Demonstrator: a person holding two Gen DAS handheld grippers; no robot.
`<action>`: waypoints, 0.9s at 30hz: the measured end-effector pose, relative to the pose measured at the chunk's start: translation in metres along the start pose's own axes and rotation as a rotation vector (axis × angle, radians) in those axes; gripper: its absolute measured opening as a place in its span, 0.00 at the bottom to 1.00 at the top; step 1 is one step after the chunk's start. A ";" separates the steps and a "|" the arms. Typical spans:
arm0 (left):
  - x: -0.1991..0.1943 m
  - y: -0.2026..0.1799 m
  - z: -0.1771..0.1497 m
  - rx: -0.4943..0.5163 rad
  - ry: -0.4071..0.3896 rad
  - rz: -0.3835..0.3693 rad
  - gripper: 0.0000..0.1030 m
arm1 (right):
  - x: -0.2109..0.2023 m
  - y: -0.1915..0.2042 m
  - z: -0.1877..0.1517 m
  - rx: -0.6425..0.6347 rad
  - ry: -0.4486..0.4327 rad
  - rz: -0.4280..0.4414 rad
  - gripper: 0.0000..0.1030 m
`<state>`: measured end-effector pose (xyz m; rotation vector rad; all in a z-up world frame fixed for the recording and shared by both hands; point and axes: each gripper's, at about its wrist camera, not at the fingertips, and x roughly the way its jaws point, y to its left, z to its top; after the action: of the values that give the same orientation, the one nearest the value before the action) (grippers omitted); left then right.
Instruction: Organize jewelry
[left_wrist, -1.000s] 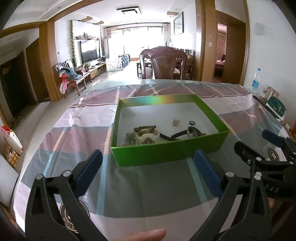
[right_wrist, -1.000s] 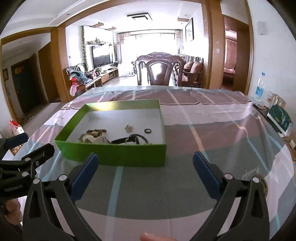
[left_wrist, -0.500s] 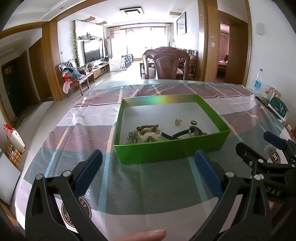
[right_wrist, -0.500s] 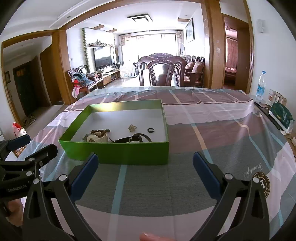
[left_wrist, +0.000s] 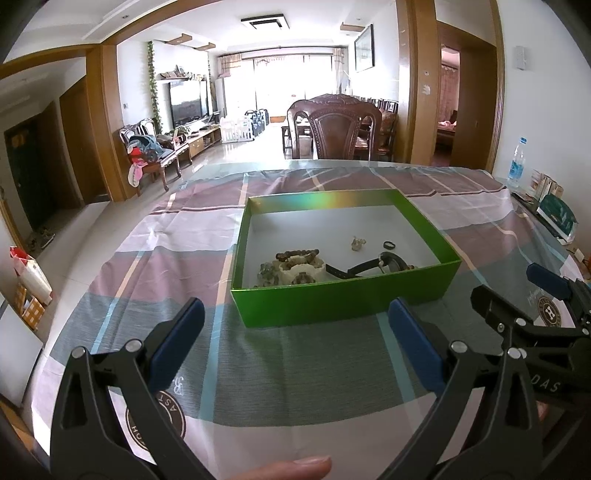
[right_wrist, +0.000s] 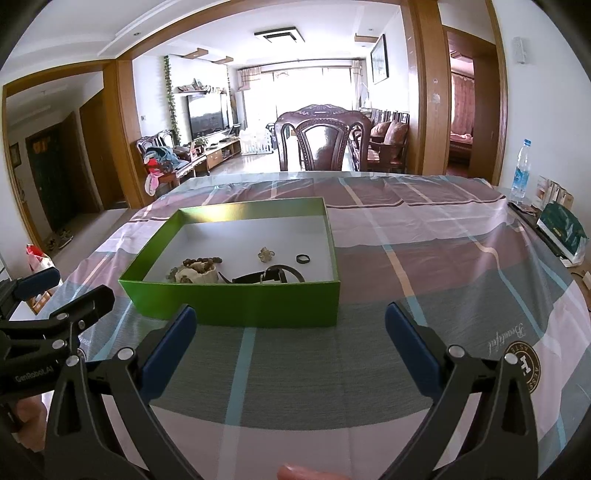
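Note:
A shallow green box stands on the checked tablecloth. Inside lie beaded bracelets, a black watch, a small pale charm and a dark ring. My left gripper hangs open in front of the box's near wall, holding nothing. Just as wide open and bare, my right gripper sits to the right of it, at the box's near right corner. Each gripper shows in the other's view at the edge.
A dark wooden chair stands behind the table's far edge. At the right edge are a water bottle, small cartons and a green packet. Round logos are printed on the cloth.
Both grippers have drawn back and risen slightly from the box, which now looks a little farther away. Their jaws stay open; the jewelry has not moved.

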<state>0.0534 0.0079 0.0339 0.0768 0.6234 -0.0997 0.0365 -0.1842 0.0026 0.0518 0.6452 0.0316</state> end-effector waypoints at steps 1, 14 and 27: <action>0.000 0.000 0.000 -0.001 0.000 0.000 0.96 | 0.000 0.000 0.000 0.000 0.000 0.000 0.97; -0.002 0.000 -0.001 0.000 -0.001 0.003 0.96 | -0.002 0.003 -0.001 0.000 0.002 0.003 0.97; -0.002 0.000 -0.001 0.000 -0.001 0.001 0.96 | -0.001 0.002 -0.001 0.000 0.003 0.003 0.97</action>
<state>0.0515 0.0085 0.0341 0.0768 0.6227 -0.0982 0.0352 -0.1818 0.0019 0.0529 0.6482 0.0341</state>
